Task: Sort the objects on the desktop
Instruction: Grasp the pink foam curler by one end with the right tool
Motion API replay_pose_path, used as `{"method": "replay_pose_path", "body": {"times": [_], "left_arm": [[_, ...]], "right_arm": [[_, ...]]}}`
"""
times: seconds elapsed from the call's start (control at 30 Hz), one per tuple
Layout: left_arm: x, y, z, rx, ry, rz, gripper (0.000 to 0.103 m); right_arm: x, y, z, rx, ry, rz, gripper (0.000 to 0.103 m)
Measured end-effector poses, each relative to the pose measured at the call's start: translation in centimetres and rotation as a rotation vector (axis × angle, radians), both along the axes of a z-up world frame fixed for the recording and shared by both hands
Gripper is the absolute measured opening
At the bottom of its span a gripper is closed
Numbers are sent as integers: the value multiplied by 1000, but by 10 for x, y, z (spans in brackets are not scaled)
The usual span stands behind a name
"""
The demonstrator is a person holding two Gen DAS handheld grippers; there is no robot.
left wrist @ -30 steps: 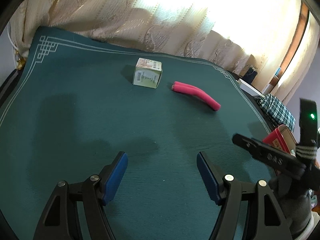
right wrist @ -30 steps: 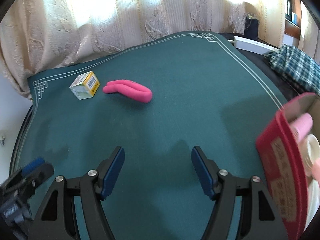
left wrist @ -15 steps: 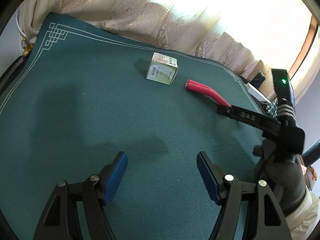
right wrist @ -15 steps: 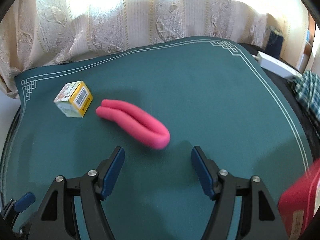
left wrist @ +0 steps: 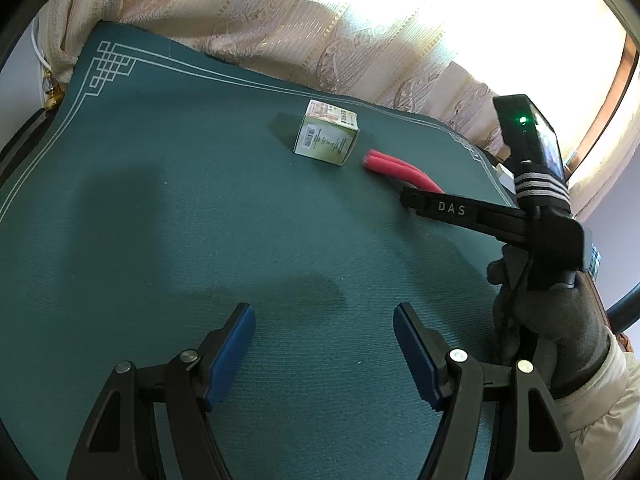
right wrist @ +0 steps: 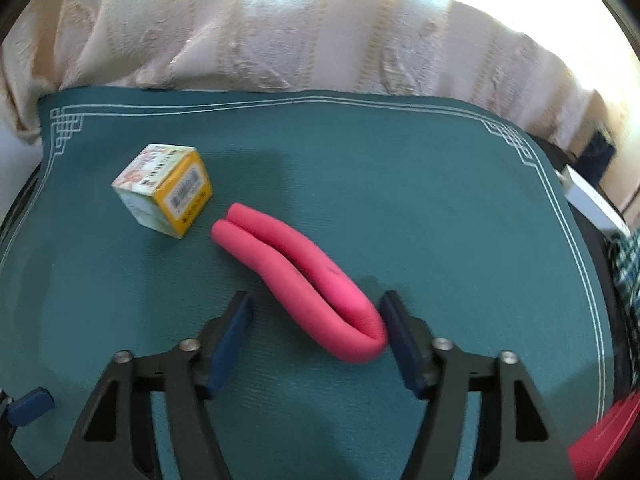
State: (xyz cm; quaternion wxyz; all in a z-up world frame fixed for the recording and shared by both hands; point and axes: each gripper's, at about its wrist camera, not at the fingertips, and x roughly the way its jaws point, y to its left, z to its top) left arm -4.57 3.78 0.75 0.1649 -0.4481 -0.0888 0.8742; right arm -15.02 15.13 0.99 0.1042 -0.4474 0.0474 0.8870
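A folded pink foam strip (right wrist: 304,280) lies on the green mat (right wrist: 400,200), next to a small yellow and white carton (right wrist: 164,190). My right gripper (right wrist: 316,328) is open, and the strip's folded near end sits between its fingers, close to the right pad. In the left wrist view the strip (left wrist: 396,170) and carton (left wrist: 326,138) lie far ahead, with the right gripper's finger (left wrist: 452,210) reaching over the strip's end. My left gripper (left wrist: 324,352) is open and empty above bare mat.
Cream curtains (right wrist: 320,40) hang behind the mat's far edge. A red box (right wrist: 600,440) shows at the right wrist view's lower right corner. A white object (right wrist: 592,200) and plaid cloth (right wrist: 628,264) lie off the mat's right edge.
My right gripper has moved forward and left, away from the red box, until the pink strip's end lies between its open fingers. The left gripper has shifted only a little.
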Motion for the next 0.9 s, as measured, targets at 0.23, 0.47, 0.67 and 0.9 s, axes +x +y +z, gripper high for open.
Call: {"method": "replay_pose_path", "body": {"times": [0.23, 0.47, 0.67, 0.9], "left_arm": [[1, -2, -1, -5, 5, 5, 73], [-1, -4, -2, -12, 14, 13, 73], [-1, -1, -3, -30, 24, 12, 73], [-3, -1, -4, -29, 24, 11, 73]], "right_arm": [[29, 6, 1, -91, 28, -39, 20], [77, 15, 4, -228, 36, -72, 19], [103, 4, 3, -230, 26, -64, 20], [100, 2, 5, -219, 22, -67, 38]]}}
